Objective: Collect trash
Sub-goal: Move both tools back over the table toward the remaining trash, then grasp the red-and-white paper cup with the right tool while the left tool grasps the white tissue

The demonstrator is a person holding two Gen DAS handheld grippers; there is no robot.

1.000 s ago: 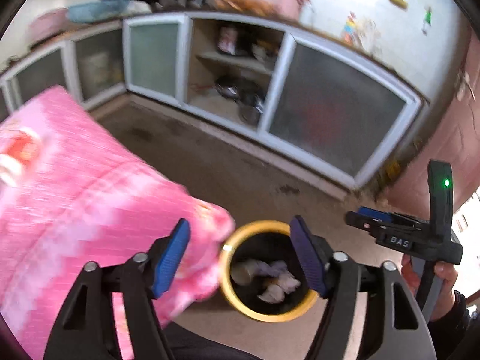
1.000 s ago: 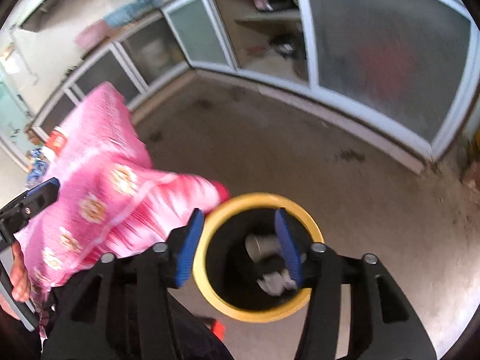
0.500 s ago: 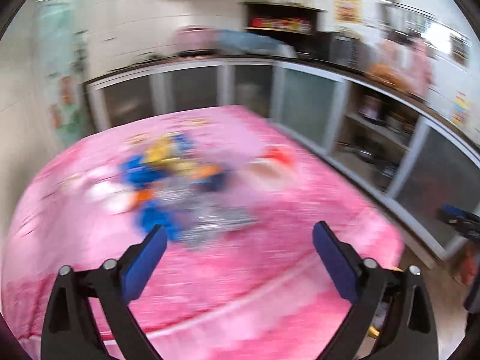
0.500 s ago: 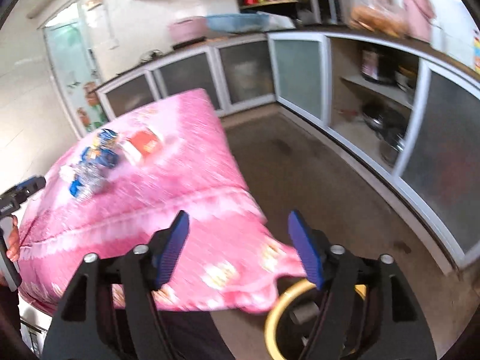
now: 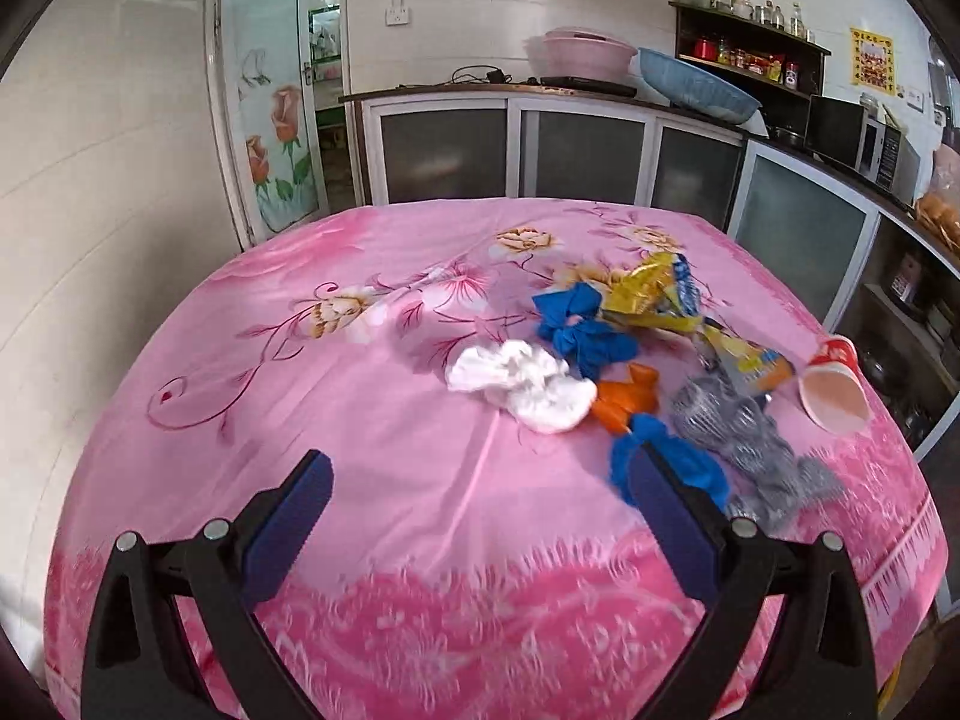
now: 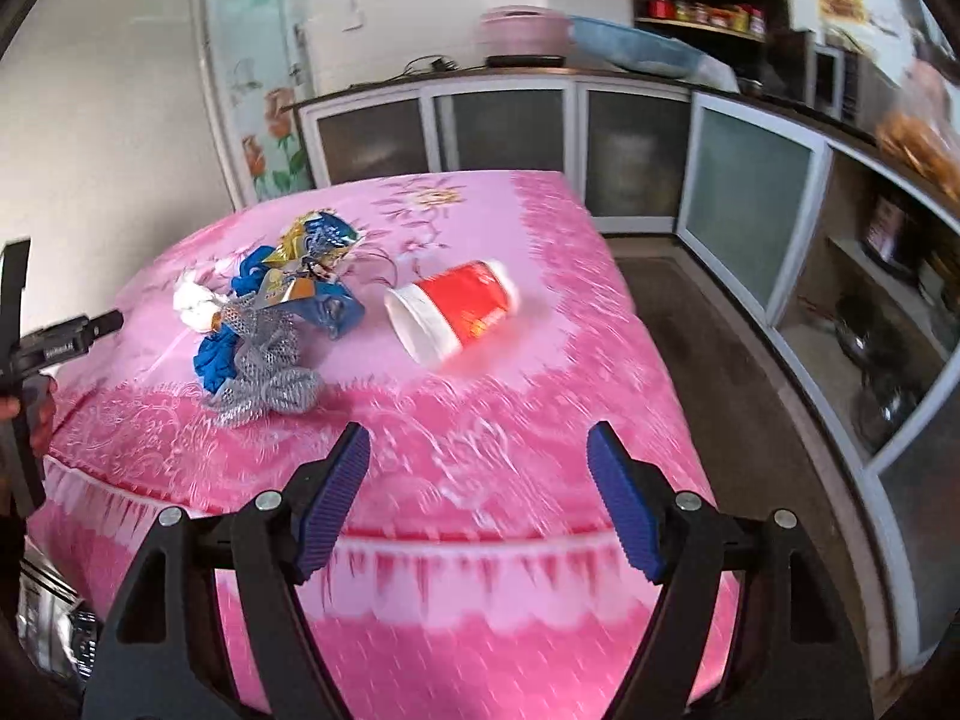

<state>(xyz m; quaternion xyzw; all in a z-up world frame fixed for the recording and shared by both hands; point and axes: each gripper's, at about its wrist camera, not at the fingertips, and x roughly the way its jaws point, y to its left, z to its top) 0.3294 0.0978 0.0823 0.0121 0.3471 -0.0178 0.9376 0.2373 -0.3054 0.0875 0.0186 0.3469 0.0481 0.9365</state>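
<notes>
Trash lies on a table with a pink flowered cloth (image 5: 372,432). In the left wrist view I see a white crumpled tissue (image 5: 519,384), blue scraps (image 5: 576,324), an orange scrap (image 5: 627,399), a yellow-blue snack wrapper (image 5: 666,294), grey mesh (image 5: 744,438) and a tipped red paper cup (image 5: 831,384). My left gripper (image 5: 480,516) is open and empty above the near cloth. My right gripper (image 6: 480,498) is open and empty over the table's near edge, short of the red cup (image 6: 456,315) and the trash heap (image 6: 270,324).
Cabinets with frosted doors (image 5: 540,150) and a counter run along the back and right. An open shelf with pots (image 6: 882,336) is at the right. Brown floor (image 6: 720,372) lies right of the table. A glass door with roses (image 5: 270,120) is at back left.
Both grippers have swung up from the yellow-rimmed bin on the floor to face the table top. The bin is out of view now. Both stay open and empty.
</notes>
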